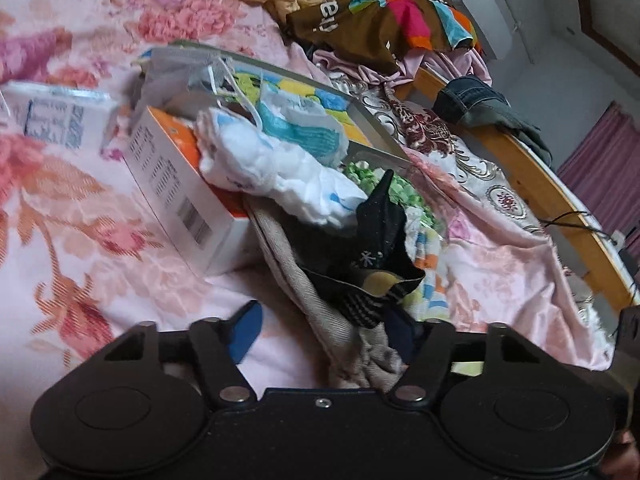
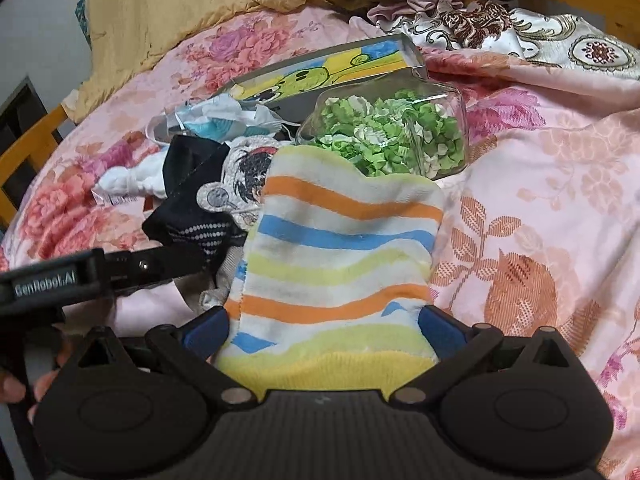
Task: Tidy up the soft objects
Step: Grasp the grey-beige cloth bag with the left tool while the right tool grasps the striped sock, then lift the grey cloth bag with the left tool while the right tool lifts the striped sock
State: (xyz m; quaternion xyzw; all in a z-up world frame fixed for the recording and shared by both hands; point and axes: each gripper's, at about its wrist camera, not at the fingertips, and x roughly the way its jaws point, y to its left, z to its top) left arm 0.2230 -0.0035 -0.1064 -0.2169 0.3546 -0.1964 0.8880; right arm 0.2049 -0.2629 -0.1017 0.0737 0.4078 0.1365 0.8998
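Holding the striped sock across my right claw: it is lying flat between the two blue pads, spread wide, its yellow cuff end toward the claw body. I cannot tell whether the pads are actually pressing on it.

My left claw is standing partly open over a beige cloth and a black sock. The right pad is tucked in against the fabric and the left pad is clear of it over bare bedspread, so nothing is being gripped there yet. In the right wrist view the left claw is reaching in from the left at the black sock.

Just past the striped sock, a patch with a cartoon face is lying beside the black sock. Beyond that, a clear tub of green and white bits is lying tilted, a flat box with a yellow cartoon print behind it. White crumpled cloth with blue marks is lying on a white and orange box.

All of it is sitting on a bed with a pink floral bedspread. A mustard quilt and loose clothes are piled at the far side.
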